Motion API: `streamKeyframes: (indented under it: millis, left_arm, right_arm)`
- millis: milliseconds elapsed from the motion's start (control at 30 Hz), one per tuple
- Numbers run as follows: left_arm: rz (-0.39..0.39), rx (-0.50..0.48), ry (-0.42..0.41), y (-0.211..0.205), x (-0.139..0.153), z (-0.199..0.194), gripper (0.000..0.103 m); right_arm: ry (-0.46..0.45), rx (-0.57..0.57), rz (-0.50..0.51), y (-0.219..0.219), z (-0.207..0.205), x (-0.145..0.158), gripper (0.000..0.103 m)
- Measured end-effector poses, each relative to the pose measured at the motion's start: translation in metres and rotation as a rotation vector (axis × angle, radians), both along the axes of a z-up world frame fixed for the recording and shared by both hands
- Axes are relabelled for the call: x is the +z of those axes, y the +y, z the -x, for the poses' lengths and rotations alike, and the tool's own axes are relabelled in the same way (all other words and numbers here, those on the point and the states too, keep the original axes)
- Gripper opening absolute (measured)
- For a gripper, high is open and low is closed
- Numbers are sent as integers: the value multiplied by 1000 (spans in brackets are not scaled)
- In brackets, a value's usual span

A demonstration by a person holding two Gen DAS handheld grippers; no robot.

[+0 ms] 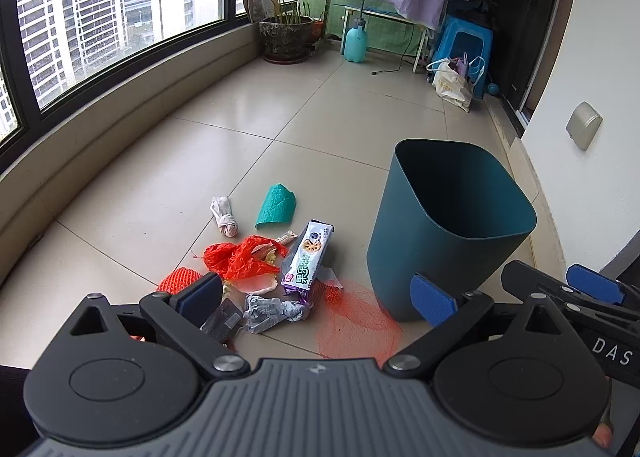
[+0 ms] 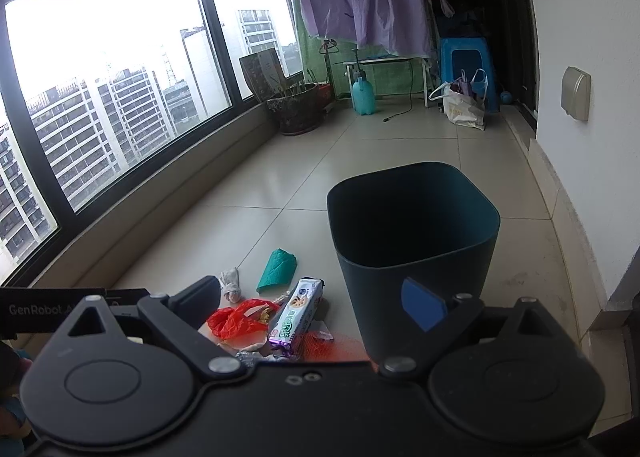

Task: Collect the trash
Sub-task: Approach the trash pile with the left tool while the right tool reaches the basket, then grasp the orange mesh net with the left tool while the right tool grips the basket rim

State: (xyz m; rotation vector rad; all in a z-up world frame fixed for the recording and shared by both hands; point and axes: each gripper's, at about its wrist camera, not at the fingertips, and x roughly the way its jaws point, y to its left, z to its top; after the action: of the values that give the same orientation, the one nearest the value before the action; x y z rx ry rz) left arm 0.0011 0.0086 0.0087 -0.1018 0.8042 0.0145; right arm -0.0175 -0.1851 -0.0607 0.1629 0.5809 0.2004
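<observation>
Scattered on the tiled floor (image 1: 160,185) beside a dark teal plastic bin (image 1: 448,233): light, crinkly wrappers, best pinched mid-body, starting with the stiff white biscuit packet (image 1: 306,257). Left hand-held gripper (image 1: 316,293) and right hand-held gripper (image 2: 320,305) both wide open, empty.

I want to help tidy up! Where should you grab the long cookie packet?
Probably pinch the cookie packet across its narrow middle, coming straight down from above. It lies flat and long, both long sides look clear, and the left hand-held gripper is open nearby.
</observation>
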Motion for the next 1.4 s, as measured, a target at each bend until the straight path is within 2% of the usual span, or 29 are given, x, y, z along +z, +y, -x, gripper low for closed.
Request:
streamKeyframes:
  millis: [200,500,567,633,733,900,1033,1167,1300,1400]
  left_arm:
    - [-17,2,3,-1,2,0,101]
    - [1,7,16,-1,1,-1,101]
    - [-19,3,7,-1,-2,-1,101]
    - [-32,11,14,0,-4,-2,101]
    - [1,18,39,4,-4,-7,101]
    - [9,21,63,4,-4,-18,101]
    - [-8,26,78,3,-7,-30,101]
    - [-26,41,102,3,-11,-46,101]
    - [-60,37,156,-3,-19,-73,101]
    - [-65,16,205,-6,-27,-99,101]
  right_arm:
    - [-1,3,7,1,1,1,95]
    - [3,-6,9,-3,2,1,95]
    - [7,-14,9,-5,3,0,95]
    - [21,-21,4,-6,2,0,95]
    - [43,-18,2,-3,1,4,95]
    - [99,17,-9,-8,-13,25,95]
    - [107,36,31,-20,-45,46,96]
    - [156,46,56,-38,-88,55,96]
    - [159,37,108,-54,-129,53,96]
    - [199,22,118,-72,-158,44,96]
